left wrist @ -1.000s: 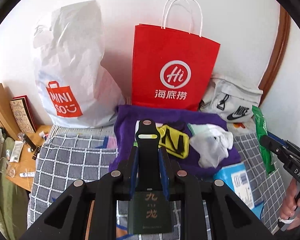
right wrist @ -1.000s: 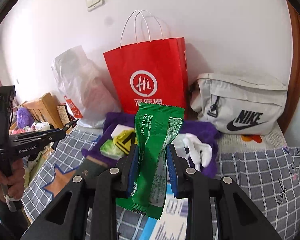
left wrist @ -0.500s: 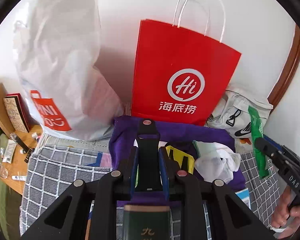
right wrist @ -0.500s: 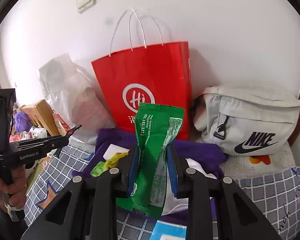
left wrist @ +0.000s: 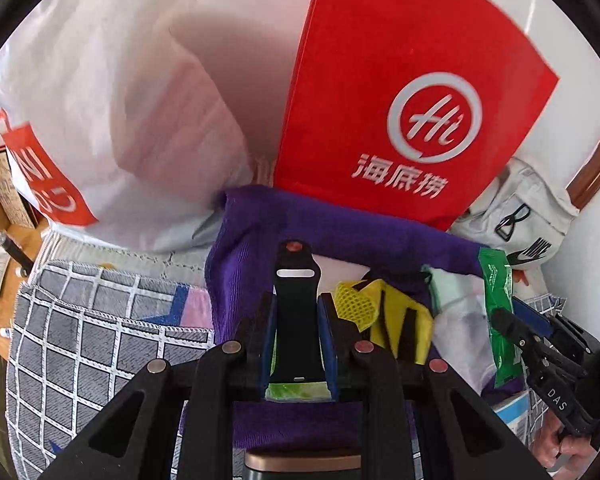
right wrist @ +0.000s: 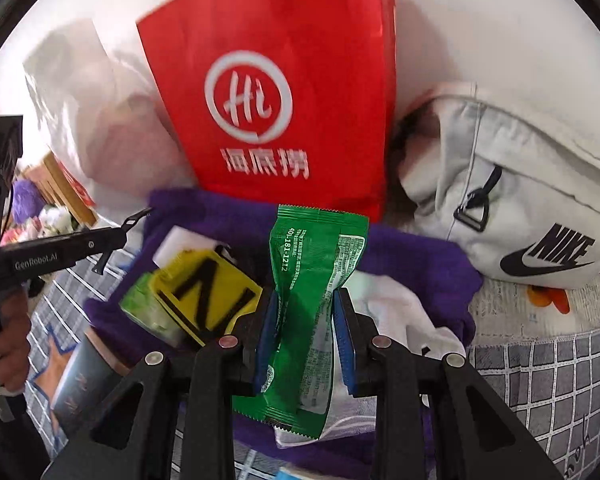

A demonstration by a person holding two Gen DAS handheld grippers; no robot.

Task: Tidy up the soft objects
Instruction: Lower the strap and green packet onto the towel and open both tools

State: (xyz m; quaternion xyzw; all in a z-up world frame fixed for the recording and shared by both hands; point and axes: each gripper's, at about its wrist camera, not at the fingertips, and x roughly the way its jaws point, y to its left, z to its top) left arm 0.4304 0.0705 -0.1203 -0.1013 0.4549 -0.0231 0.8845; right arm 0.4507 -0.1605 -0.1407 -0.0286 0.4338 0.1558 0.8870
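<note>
Strap point(left wrist: 296, 320) clamped in left claw point(left wrist: 298, 332) | packet point(right wrist: 312, 300) in right claw point(right wrist: 306, 336)

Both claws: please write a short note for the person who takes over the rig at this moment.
Left claw: shut on a black strap, held upright.
Right claw: shut on a green packet, held upright.
Both hang over the purple cloth in front of the red bag. The white bag stands to its left, the Nike pouch to its right.
On the cloth: a yellow item and a white sock.
Done: two items are picked up.
Left: place both; I cannot tell which bag. Then sort the rest.
</note>
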